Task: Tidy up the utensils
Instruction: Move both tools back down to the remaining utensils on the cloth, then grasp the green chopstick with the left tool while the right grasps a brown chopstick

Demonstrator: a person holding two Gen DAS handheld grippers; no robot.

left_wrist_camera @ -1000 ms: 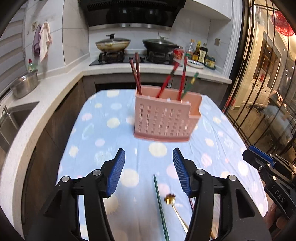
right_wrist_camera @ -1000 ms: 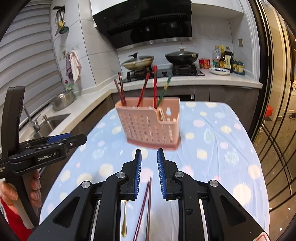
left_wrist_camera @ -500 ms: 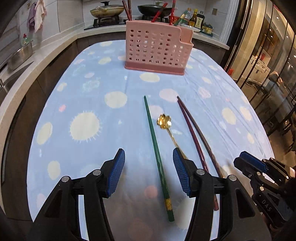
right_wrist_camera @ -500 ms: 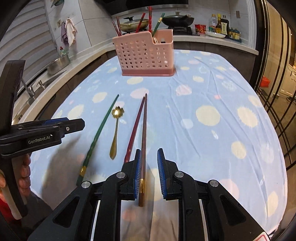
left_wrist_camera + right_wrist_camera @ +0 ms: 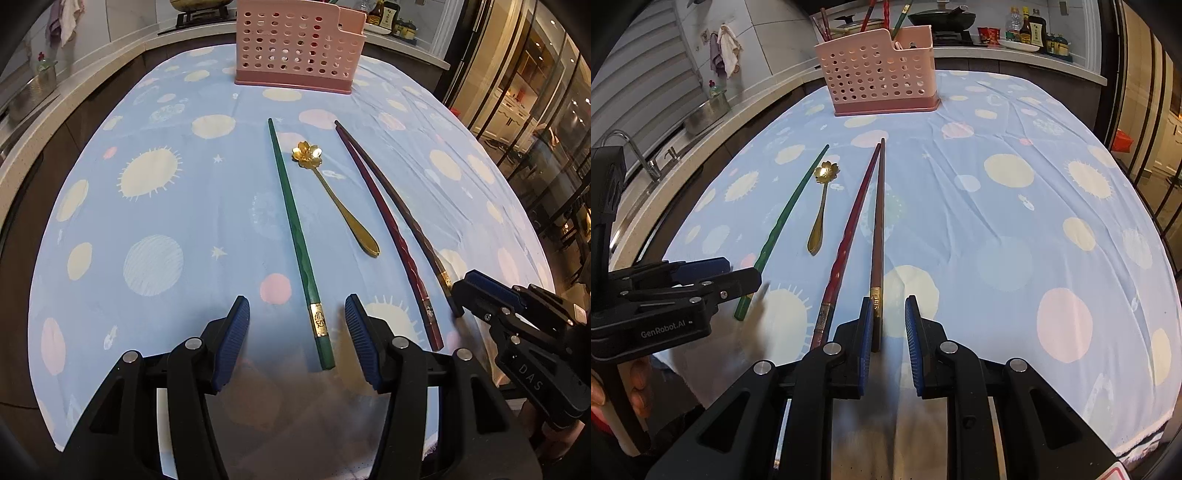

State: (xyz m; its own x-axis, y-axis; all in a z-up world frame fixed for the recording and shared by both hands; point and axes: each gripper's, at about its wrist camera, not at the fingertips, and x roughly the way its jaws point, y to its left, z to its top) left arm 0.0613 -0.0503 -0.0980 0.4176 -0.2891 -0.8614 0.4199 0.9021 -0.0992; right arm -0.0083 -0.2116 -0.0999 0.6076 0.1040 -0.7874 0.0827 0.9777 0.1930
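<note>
A green chopstick (image 5: 291, 214), a gold flower-headed spoon (image 5: 332, 195), a dark red chopstick (image 5: 384, 221) and a brown chopstick (image 5: 399, 206) lie side by side on the blue dotted cloth. My left gripper (image 5: 295, 332) is open low over the cloth, and the green chopstick's near end lies between its fingers, untouched. My right gripper (image 5: 889, 332) is open by a narrow gap. The brown chopstick (image 5: 878, 221) ends in that gap, close to the left pad. A pink perforated holder (image 5: 882, 70) with several chopsticks upright in it stands at the table's far end.
The table's near edge (image 5: 1108, 435) runs just under both grippers. A counter with a sink (image 5: 635, 158) runs along the left, with a stove and pans (image 5: 942, 16) behind the holder. Glass doors (image 5: 535, 92) stand on the right. A hand (image 5: 639, 387) holds the left gripper.
Both grippers sank and tipped down towards the near end of the table. The holder slid to the top of both views and the lying utensils came in. Neither opening changed.
</note>
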